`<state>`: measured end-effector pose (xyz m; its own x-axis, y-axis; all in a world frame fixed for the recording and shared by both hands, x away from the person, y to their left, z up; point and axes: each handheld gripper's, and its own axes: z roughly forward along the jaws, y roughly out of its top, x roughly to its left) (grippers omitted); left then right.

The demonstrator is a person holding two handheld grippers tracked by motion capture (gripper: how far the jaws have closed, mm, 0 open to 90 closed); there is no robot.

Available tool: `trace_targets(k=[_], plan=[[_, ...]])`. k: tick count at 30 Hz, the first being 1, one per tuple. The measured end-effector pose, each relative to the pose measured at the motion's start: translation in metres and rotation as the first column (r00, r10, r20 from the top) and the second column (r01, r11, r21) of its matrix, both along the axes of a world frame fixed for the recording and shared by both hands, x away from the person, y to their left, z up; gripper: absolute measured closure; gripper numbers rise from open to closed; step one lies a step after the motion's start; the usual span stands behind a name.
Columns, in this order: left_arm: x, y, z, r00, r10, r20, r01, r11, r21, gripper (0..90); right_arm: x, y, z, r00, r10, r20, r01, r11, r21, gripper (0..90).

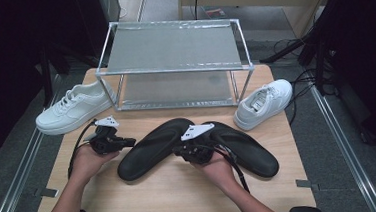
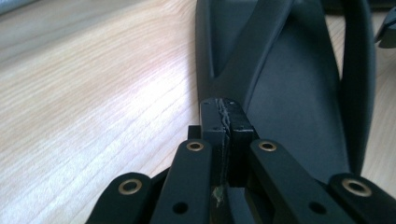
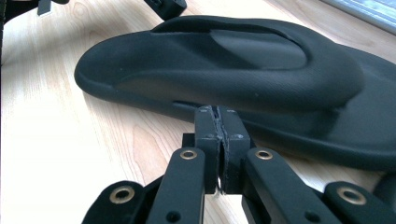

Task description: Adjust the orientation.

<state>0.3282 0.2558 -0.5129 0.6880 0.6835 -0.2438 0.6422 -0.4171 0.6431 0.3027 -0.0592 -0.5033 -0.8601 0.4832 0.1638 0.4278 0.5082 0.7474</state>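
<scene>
Two black slippers lie side by side in the middle of the table, the left slipper (image 1: 149, 149) and the right slipper (image 1: 249, 149), their toes meeting near the centre. My left gripper (image 1: 131, 141) sits at the left slipper's outer edge, pointing right. Its pads are pressed together with nothing between them, just short of the slipper (image 2: 289, 93). My right gripper (image 1: 180, 149) rests between the two slippers. It is shut too and empty, its tips (image 3: 217, 114) close to the sole rim of the left slipper (image 3: 210, 60).
A metal two-level rack (image 1: 173, 69) stands at the back of the wooden table (image 1: 172, 192). One white sneaker (image 1: 73, 108) lies to the rack's left and another (image 1: 265, 103) to its right. Cables trail from both grippers toward the front edge.
</scene>
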Motion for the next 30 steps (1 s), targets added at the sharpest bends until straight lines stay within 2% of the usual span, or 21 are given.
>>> trace_targets(k=[7,20,25,27,30], plan=[[-0.005,0.000,-0.003,0.9998,0.018,0.009,-0.018,0.9997,0.018,89.6,0.006,0.007,-0.006,0.9998,0.003,-0.019,-0.003,0.9999,-0.015,89.1],[-0.018,0.001,-0.001,0.9984,0.055,0.016,-0.055,0.9984,0.009,90.0,0.014,0.010,-0.008,0.9995,0.018,-0.027,-0.019,0.9997,-0.017,90.0],[-0.021,-0.001,-0.001,0.9997,0.026,-0.001,-0.026,0.9996,0.007,90.0,0.017,0.008,-0.008,0.9999,0.004,-0.016,-0.004,0.9997,-0.024,90.0],[-0.023,-0.005,0.000,0.9998,0.020,0.003,-0.020,0.9997,0.017,90.0,0.020,0.005,-0.009,0.9993,-0.008,-0.036,0.008,0.9999,-0.011,90.0],[-0.026,-0.008,0.000,1.0000,0.006,-0.004,-0.006,0.9997,0.022,90.0,0.020,0.005,-0.008,0.9994,-0.013,-0.031,0.013,0.9998,-0.017,90.0]])
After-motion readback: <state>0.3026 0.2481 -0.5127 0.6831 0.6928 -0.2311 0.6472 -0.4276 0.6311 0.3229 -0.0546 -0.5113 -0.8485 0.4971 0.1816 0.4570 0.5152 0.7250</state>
